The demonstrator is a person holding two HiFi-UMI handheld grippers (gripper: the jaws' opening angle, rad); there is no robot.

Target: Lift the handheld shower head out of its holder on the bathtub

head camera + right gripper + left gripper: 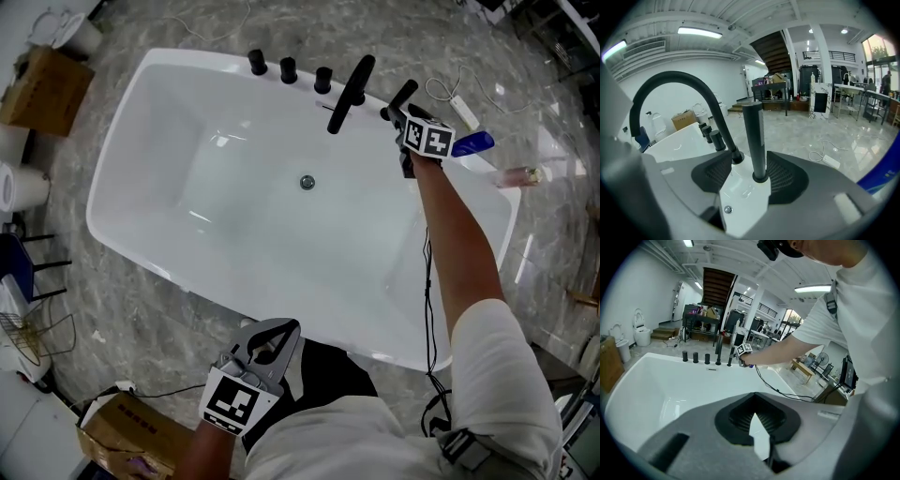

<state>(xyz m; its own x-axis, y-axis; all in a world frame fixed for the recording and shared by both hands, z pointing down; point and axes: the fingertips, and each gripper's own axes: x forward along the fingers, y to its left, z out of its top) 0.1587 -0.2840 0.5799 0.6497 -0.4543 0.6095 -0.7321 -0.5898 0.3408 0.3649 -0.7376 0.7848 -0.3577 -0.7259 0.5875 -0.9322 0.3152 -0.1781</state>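
**Left gripper** [272, 330] [757, 420]: the closest item, held just outside the near long rim of the bathtub [159, 122] [647, 390] [740, 211], above the person's legs. The claw is pressed together at the tips with nothing in it. Its own view looks across the white basin toward the far rim.

**Bathtub**: white, freestanding and rectangular with rounded corners, on a grey marble-patterned floor. A round drain [307, 182] sits in the middle of its bottom.

**Fittings on the bathtub's far rim**, all matte black:
- Three short cylindrical knobs [288, 69] [695, 357] [708, 131] stand in a row toward the left.
- Next to them an arched spout [349, 94] [684, 77] reaches over the basin.
- Toward the right end is the handheld shower head [403, 94] [753, 136], a slim stick standing upright in its holder [760, 177], a round socket in the rim deck.

**Right gripper** [398, 117] [750, 164]: at that same far rim, with the arm stretched across the bathtub's right end.
- The claw is spread wide, one ribbed pad on each side of the stick's lower end.
- A clear gap shows at the left-hand pad.
- The stick stands close against the right-hand pad; contact there cannot be told.
- The shower head is seated in the holder, not lifted.

**Beyond the far rim, on the floor**:
- A white power strip [464, 112] [829, 161] with a looped cable.
- A blue object [473, 142] just beside the right gripper, kind unclear.

**Off the bathtub's left end**: a cardboard box [42, 89].
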